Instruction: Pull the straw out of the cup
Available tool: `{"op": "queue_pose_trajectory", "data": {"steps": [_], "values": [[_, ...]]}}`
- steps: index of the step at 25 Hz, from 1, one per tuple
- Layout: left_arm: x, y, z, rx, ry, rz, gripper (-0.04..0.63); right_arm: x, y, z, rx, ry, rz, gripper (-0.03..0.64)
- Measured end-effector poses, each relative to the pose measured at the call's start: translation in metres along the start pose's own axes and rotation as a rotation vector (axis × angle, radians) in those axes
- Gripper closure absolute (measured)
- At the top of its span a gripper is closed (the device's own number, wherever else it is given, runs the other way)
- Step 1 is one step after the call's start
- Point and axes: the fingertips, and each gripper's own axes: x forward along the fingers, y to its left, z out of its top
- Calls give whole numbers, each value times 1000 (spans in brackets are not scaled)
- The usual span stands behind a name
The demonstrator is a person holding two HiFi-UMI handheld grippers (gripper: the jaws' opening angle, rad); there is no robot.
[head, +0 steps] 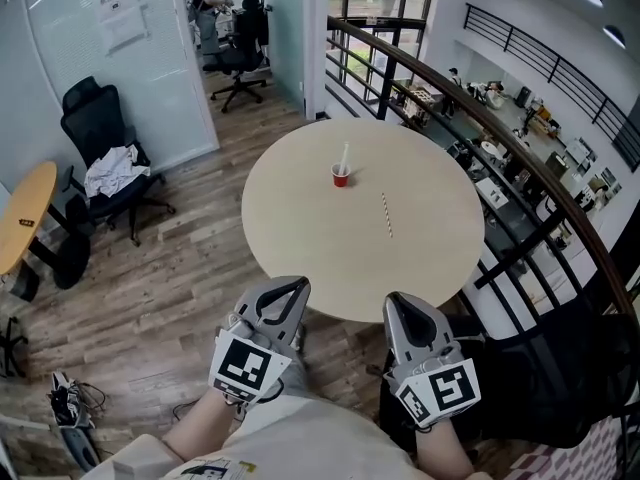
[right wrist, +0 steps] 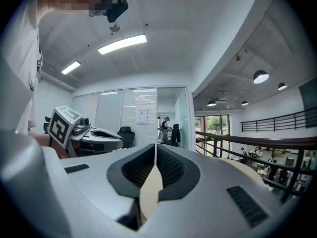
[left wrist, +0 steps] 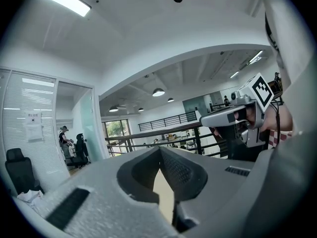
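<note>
- Straw (head: 345, 157) stands tilted in the small red cup (head: 341, 176). The cup sits past the middle of the round pale worktop (head: 300, 208), well apart from both claws.
- Left claw (head: 298, 286) is closed and empty. In the left gripper view its dark ribbed pads (left wrist: 178, 170) meet at the tips, and only a sliver of pale worktop shows through the gap lower down.
- It is held at the worktop's near edge, pointing roughly level toward the cup and touching nothing. Its marker cube (head: 246, 364) faces up, and the person's left forearm (head: 190, 430) runs back from it to the bottom of the head view.
- Second straw (head: 386, 214) lies flat on the worktop, right of the cup and apart from it.
- Right claw (head: 396, 300) is also fully closed with nothing in it. Its pads (right wrist: 171, 167) are together at the tips in the right gripper view.
- It is held beside the left one, near but not touching, at the same near edge and pointing level across the worktop. Its own marker cube (head: 440, 389) faces up.
</note>
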Motion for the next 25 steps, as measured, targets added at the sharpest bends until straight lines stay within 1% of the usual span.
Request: {"op": "queue_pose_trajectory", "data": {"steps": [5,12,20,25], "values": [[22,24,-6,0,-12,-20,583,29,-12,-4,1,9,-22,588],[65,72,-17,-22,-15,-63,583,87,-37,-9,15,36,-61,588],[120,149,-26,-38,-34,-116,583,177,-57,-4,15,68,-95,588],[152,193,-33,-72,-41,-147,583,226,-74,5,14,78,-129,588]]}}
